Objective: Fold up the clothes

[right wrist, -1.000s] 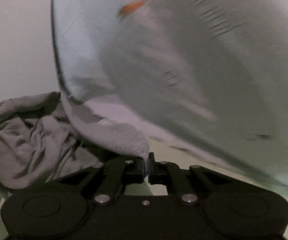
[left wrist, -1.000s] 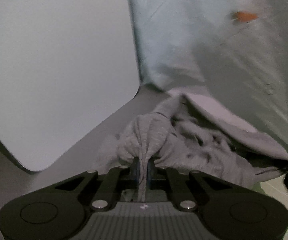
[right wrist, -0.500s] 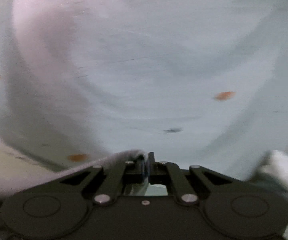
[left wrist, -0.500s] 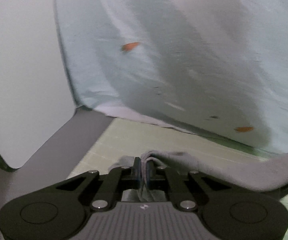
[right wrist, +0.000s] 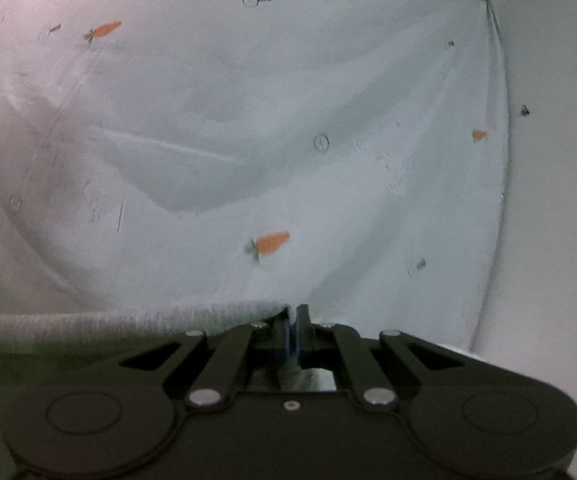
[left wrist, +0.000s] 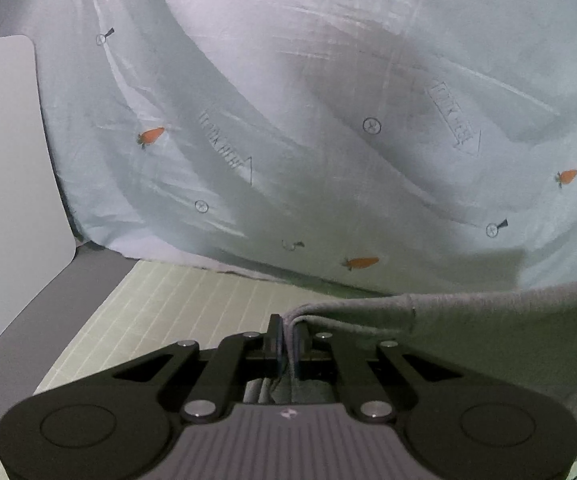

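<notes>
The fingers of the left gripper (left wrist: 287,340) are pressed together on an edge of the grey garment (left wrist: 488,344), and those of the right gripper (right wrist: 293,330) are pinched on another part of its edge (right wrist: 128,322). Behind both, a pale blue sheet (left wrist: 328,100) printed with small carrots is seen hanging as a backdrop. The grey garment is held stretched between the two grippers above the green gridded mat (left wrist: 160,312) on the surface. A white board (left wrist: 4,184) is seen at the left edge.
</notes>
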`<state>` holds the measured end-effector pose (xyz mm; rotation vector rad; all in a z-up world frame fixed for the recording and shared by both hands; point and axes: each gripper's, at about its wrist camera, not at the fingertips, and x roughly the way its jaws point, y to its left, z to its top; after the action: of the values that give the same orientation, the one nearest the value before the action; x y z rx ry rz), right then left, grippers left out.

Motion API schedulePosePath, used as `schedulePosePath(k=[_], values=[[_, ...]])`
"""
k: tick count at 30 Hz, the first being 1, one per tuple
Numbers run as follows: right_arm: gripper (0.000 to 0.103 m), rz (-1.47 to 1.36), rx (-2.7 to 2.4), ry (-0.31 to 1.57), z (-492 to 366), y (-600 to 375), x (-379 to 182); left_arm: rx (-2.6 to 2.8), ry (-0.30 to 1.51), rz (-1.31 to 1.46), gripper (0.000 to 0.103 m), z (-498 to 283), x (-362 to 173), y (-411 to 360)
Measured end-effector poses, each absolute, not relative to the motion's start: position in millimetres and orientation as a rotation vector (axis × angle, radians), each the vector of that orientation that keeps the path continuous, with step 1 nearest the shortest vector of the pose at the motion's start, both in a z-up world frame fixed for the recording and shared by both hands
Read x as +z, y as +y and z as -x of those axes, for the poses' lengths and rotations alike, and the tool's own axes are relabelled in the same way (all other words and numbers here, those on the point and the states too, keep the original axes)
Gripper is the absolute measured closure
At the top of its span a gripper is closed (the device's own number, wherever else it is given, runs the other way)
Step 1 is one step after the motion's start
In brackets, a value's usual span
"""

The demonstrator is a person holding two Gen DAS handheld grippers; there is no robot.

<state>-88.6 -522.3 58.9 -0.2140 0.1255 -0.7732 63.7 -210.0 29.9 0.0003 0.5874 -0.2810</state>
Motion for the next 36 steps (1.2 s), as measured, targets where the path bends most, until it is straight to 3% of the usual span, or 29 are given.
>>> schedulePosePath(k=[10, 13, 15, 16, 17, 18, 21, 26, 36], values=[[0.099, 0.157, -0.665, 0.056, -19.3, -549.5, 67.6, -0.239, 0.606, -0.01, 0.096, -128.3, 16.4, -227.2], [0.094, 0.085, -0.64, 0.242, -54.0, -558.3, 27.0, -0.2, 0.686, -0.013, 0.081, -150.8, -13.3, -223.3], [0.068, 0.057, -0.633, 0.387, -64.9, -558.4, -8.9, -0.158, 0.756, -0.038, 0.062, -158.6, -34.6, -215.6], [0.06, 0.044, -0.632, 0.447, -64.2, -556.2, -28.6, -0.137, 0.791, -0.052, 0.054, -162.0, -45.2, -211.4], [0.057, 0.028, -0.628, 0.504, -61.1, -553.7, -47.7, -0.121, 0.823, -0.06, 0.036, -163.3, -54.7, -204.8], [0.051, 0.005, -0.624, 0.561, -54.6, -550.9, -66.1, -0.108, 0.854, -0.066, 0.03, -163.8, -63.8, -197.3], [0.034, -0.118, -0.635, 0.726, -27.6, -545.8, -113.2, -0.078, 0.936, -0.057, 0.028, -162.0, -85.9, -175.1], [0.024, -0.301, -0.691, 0.903, 15.5, -537.6, -158.7, -0.016, 1.062, -0.042, 0.027, -153.1, -121.8, -148.0], [0.022, -0.536, -0.65, 0.989, 8.1, -539.6, -172.8, -0.022, 1.147, -0.018, 0.027, -149.2, -152.2, -144.7]])
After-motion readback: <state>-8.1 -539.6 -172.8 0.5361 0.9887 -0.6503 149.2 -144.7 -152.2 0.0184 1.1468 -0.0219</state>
